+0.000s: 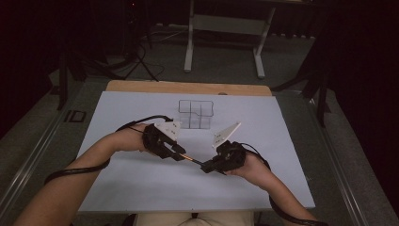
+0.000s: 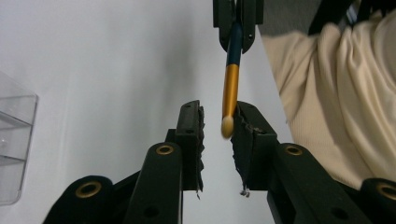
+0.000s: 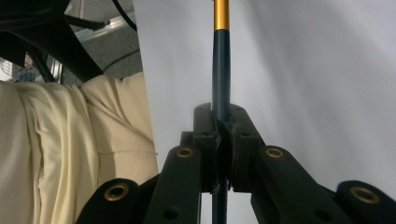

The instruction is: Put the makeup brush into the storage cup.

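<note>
A thin makeup brush (image 1: 190,160) with a dark blue handle, a gold ferrule and a pale tip hangs above the white board between both hands. My right gripper (image 1: 205,167) is shut on its blue handle (image 3: 221,70), jaws pressed together in the right gripper view (image 3: 222,116). My left gripper (image 1: 179,157) is open. In the left gripper view the brush (image 2: 230,88) points down into the gap of that gripper (image 2: 218,109), its tip close to the right pad, contact unclear. The right gripper (image 2: 236,28) shows at the top there.
A clear plastic organizer (image 1: 196,114) with several compartments stands on the white board (image 1: 141,188) beyond the grippers; its edge (image 2: 11,140) shows at the left. The person's cream clothing (image 3: 70,140) is at the near edge. A desk frame (image 1: 223,28) stands behind the table.
</note>
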### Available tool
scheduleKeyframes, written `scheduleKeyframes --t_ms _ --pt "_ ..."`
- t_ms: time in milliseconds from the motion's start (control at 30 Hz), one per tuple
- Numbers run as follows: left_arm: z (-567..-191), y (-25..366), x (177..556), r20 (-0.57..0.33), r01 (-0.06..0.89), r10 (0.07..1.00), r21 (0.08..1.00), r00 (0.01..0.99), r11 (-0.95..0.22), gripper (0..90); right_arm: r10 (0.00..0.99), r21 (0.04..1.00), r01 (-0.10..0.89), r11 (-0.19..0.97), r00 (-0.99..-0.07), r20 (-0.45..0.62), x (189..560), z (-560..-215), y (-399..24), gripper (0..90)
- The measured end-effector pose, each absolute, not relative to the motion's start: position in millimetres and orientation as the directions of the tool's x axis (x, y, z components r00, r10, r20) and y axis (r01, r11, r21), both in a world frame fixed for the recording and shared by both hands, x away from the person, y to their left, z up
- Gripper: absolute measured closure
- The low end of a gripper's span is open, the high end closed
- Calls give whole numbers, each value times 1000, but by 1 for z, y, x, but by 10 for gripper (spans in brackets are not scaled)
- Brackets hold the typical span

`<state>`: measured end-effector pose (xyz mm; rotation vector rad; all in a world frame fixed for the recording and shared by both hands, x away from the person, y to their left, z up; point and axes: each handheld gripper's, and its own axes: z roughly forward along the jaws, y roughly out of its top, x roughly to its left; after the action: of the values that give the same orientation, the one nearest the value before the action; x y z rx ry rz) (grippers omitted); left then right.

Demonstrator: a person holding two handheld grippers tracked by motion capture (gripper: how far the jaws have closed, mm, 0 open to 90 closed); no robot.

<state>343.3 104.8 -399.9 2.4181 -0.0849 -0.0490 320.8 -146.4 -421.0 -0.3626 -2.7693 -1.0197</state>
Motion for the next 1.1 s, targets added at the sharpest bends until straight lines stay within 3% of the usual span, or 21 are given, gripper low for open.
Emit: scheduleKeyframes --t_ms 300,533,700,1100 --pt "-401 116 338 -61 37 -16 773 998 -633 709 151 677 275 683 -960 237 319 -422 -158 842" --pt "-401 111 341 -92 53 -30 777 995 -627 739 153 683 276 676 -960 237 320 -422 -156 842" --pt "-401 109 343 -77 31 -45 775 996 -631 816 153 687 276 672 -960 236 321 -421 -156 842" --pt "-400 105 345 -127 40 -83 749 988 -662 851 138 685 266 679 -962 237 320 -422 -157 841"
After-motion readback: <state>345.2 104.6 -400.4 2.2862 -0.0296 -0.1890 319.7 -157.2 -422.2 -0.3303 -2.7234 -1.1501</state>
